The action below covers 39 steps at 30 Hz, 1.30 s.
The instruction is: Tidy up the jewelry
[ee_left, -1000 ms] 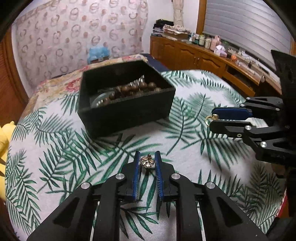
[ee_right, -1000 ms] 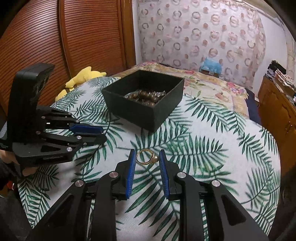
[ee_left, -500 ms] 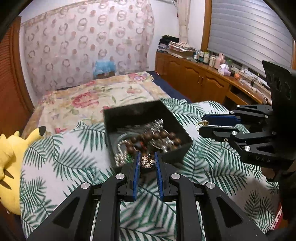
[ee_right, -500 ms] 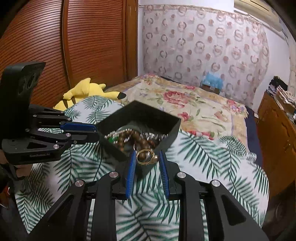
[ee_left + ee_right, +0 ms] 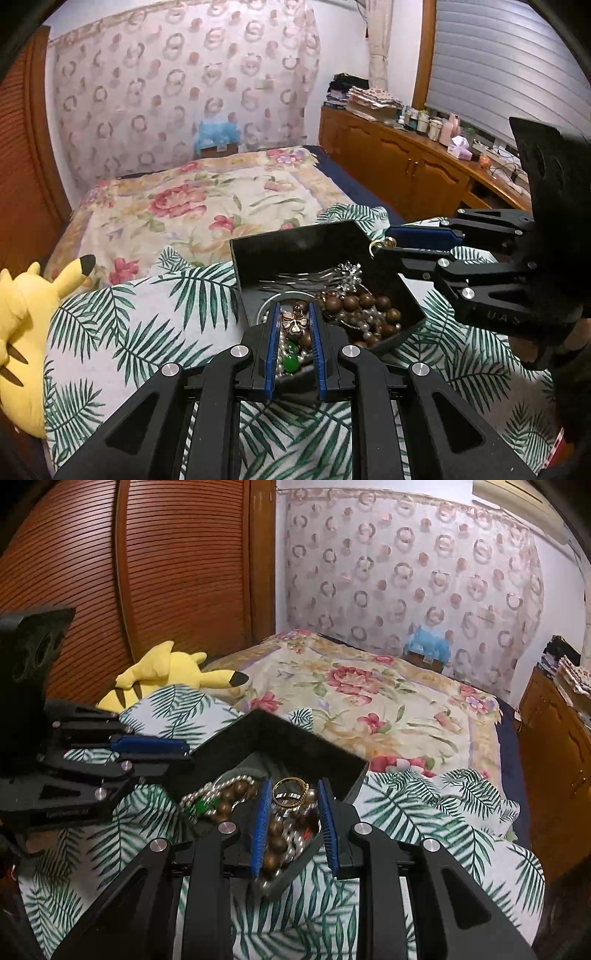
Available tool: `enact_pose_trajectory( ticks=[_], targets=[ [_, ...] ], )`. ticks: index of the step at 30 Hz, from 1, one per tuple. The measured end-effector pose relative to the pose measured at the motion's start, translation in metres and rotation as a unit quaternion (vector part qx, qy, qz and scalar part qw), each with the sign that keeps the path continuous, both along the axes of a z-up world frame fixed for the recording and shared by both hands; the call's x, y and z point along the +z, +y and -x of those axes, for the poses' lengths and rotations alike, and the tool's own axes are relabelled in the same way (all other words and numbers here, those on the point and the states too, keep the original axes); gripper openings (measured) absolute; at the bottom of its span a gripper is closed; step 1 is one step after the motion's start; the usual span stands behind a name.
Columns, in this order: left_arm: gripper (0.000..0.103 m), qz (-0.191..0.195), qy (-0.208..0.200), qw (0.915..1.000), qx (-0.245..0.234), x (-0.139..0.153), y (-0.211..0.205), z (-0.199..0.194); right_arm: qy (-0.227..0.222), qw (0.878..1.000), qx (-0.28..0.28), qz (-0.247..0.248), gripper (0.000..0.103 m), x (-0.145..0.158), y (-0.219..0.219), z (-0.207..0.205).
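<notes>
A black open box (image 5: 295, 242) sits on the palm-leaf cloth and holds brown beads (image 5: 364, 302), pearls, silver pieces and a green stone (image 5: 290, 362). My left gripper (image 5: 294, 322) is shut on a small gold flower charm (image 5: 294, 325) and holds it over the box's near edge. My right gripper (image 5: 291, 794) is shut on a gold ring (image 5: 290, 793) and holds it above the box (image 5: 295, 738). The right gripper also shows in the left wrist view (image 5: 384, 246), over the box's right rim. The left gripper shows at the left of the right wrist view (image 5: 184, 755).
The palm-leaf cloth (image 5: 147, 325) covers a raised surface in front of a floral bed (image 5: 192, 206). A yellow plush toy (image 5: 22, 332) lies at the left edge. A wooden cabinet (image 5: 406, 166) with clutter runs along the right wall.
Both grippers have risen and moved forward with their jewelry, from low beside the box to above it. The box's contents now lie directly beneath the fingers.
</notes>
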State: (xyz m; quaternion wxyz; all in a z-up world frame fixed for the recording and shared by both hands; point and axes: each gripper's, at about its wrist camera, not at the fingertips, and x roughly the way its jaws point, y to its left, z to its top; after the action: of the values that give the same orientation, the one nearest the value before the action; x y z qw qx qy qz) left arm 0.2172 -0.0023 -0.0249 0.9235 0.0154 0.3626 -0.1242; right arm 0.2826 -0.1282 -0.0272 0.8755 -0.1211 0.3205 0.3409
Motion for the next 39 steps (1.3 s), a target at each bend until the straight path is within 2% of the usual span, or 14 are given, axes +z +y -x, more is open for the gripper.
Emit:
enact_pose_trajectory(
  ticks=[6,12,16,21,22,23,24,28,30,37,39],
  targets=[
    [0.015,-0.003,-0.001,1.0000,0.009,-0.001,0.002,-0.011,0.006,1.000,-0.008,-0.010,0.034,0.000,-0.003,-0.006],
    [0.015,-0.005,0.003,0.9998,0.020,-0.003,0.002,-0.015,0.008,1.000,-0.026,-0.013,0.034,-0.002,-0.013,0.002],
    [0.042,-0.009,0.000,0.9995,0.031,-0.003,0.002,-0.007,0.008,0.999,-0.043,-0.017,0.034,-0.005,-0.023,0.013],
    [0.062,-0.013,-0.004,0.9991,0.041,0.002,0.001,0.007,0.004,0.998,-0.063,-0.021,0.035,-0.005,-0.032,0.030],
    [0.071,-0.014,-0.005,0.9990,0.043,0.003,0.001,0.010,0.003,0.998,-0.066,-0.023,0.036,-0.004,-0.033,0.033],
    [0.078,-0.015,-0.007,0.9988,0.047,0.005,0.001,0.015,0.000,0.997,-0.072,-0.027,0.042,-0.002,-0.035,0.038],
    [0.081,-0.016,-0.010,0.9986,0.050,0.006,0.001,0.019,-0.002,0.997,-0.076,-0.029,0.047,0.000,-0.037,0.040],
    [0.091,-0.015,-0.016,0.9979,0.061,0.011,0.005,0.033,-0.010,0.995,-0.096,-0.036,0.055,0.006,-0.043,0.056],
    [0.092,-0.012,-0.019,0.9976,0.065,0.014,0.007,0.043,-0.014,0.993,-0.106,-0.041,0.067,0.010,-0.047,0.063],
    [0.095,-0.007,-0.034,0.9960,0.083,0.025,0.013,0.075,-0.041,0.988,-0.135,-0.060,0.087,0.025,-0.058,0.101],
    [0.095,-0.011,-0.046,0.9948,0.090,0.028,0.012,0.087,-0.050,0.987,-0.142,-0.064,0.098,0.027,-0.060,0.112]
  ],
)
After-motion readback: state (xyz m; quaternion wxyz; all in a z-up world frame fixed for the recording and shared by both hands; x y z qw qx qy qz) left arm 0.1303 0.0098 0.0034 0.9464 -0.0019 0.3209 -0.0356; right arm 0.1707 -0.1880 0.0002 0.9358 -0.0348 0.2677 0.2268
